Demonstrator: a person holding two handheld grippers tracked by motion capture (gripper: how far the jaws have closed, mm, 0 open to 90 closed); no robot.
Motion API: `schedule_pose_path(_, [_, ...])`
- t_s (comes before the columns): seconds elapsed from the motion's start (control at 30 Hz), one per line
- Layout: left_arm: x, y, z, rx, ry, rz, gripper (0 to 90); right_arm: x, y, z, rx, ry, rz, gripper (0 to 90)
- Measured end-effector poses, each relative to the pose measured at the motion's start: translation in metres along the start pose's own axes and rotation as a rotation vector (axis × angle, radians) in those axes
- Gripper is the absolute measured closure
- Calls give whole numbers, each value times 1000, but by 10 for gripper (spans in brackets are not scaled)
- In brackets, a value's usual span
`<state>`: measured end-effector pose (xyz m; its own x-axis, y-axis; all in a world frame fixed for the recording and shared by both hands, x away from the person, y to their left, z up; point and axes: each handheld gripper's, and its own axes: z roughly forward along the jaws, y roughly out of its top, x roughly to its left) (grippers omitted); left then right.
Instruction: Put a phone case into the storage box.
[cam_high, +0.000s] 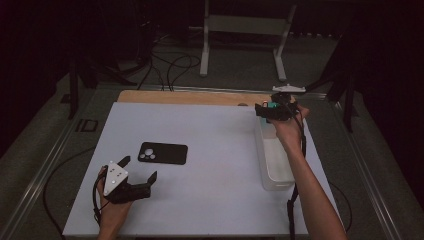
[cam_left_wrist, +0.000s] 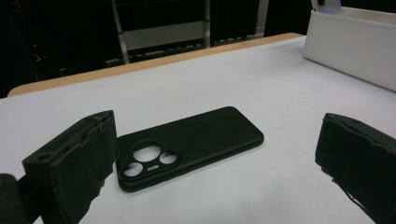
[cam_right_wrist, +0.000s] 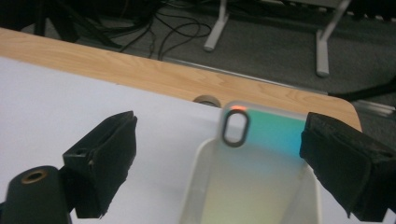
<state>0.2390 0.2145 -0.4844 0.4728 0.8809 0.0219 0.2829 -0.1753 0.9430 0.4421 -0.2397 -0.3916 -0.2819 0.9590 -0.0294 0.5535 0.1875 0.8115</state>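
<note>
Phone case (cam_left_wrist: 187, 145) between open left tool's (cam_high: 139, 169) jaws.

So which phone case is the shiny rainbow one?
The one leaning in the white bin, the rainbow case. The black case lies flat on the table.

white table cover (cam_high: 215, 200), wooden tabletop (cam_right_wrist: 140, 77), floor cables (cam_high: 170, 65)

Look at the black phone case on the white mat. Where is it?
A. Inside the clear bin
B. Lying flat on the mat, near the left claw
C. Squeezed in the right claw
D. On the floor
B. The black phone case lies flat on the white mat, just ahead of the open left claw and apart from it, far from the clear bin.
</note>
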Motion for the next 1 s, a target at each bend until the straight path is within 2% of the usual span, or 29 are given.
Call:
schedule_pose_path(0.27, [0,0,1,6,-2,-1,0,20,-17,-17,-44,116,-19,109])
schedule_pose_path(0.33, [0,0,2,10,-3,0,0,25,-22,-22,-56,140,-19,109])
schedule_pose_path(0.43, [-1,0,2,18,-5,5,0,35,-30,-30,-69,166,-46,109])
schedule_pose_path(0.53, [-1,0,2,19,-7,4,0,39,-35,-35,-84,190,-46,111])
schedule_pose_path(0.6, [-1,0,2,20,-8,6,0,45,-42,-45,-111,225,-44,112])
schedule_pose_path(0.7, [0,0,2,20,-10,2,0,49,-50,-54,-134,240,-47,112])
schedule_pose_path(0.9, [1,1,2,21,-15,-8,0,54,-72,-69,-176,261,-84,112])
schedule_pose_path(1.0, [2,1,2,16,-14,-17,0,53,-84,-73,-189,291,-78,112])
